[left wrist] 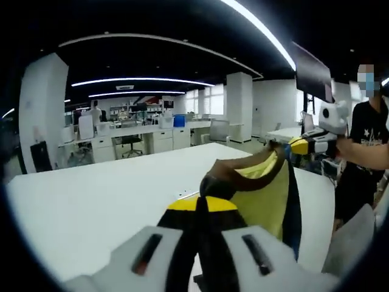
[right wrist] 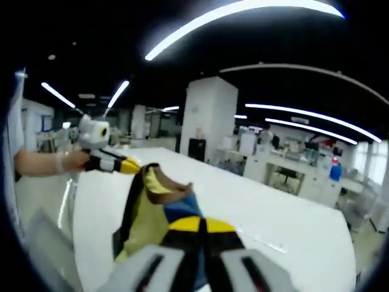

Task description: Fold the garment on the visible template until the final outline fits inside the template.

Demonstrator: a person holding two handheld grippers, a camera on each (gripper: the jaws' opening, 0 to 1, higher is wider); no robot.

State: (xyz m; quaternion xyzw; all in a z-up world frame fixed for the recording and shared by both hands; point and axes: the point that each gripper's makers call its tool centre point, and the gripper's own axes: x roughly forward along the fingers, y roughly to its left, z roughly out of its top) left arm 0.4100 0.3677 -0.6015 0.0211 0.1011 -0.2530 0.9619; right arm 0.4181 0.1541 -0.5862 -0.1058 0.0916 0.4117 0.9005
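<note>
While the wide white surface point(left wrist: 91, 194) lies flat and smooth below, the garment point(left wrist: 261, 194) hangs lifted above it, stretched between the two grippers. It is soft cloth in yellow, with dark panels, a brown edge and a bit of blue, sagging in loose folds between its two held ends.

The left gripper point(left wrist: 203, 204) has its yellow-tipped black jaws pressed together on one bunched end of the garment, seen close in the left gripper view. The right gripper point(right wrist: 200, 226) likewise has its jaws closed on the other end, the cloth gathered right at its tips in the right gripper view. Each gripper appears in the other's view as well, a white body with a yellow and black front gripped by a person's hand point(right wrist: 73, 159), its tip meeting the far end of the cloth.

A person in a black shirt point(left wrist: 368, 131) stands at the right edge of the left gripper view. Behind the surface stand thick white pillars point(right wrist: 206, 118), rows of white desks point(left wrist: 146, 137) with office chairs, and long curved light strips point(right wrist: 243, 12) on a dark ceiling. A thin pale line crosses the surface near the cloth; whether it is the template I cannot tell.
</note>
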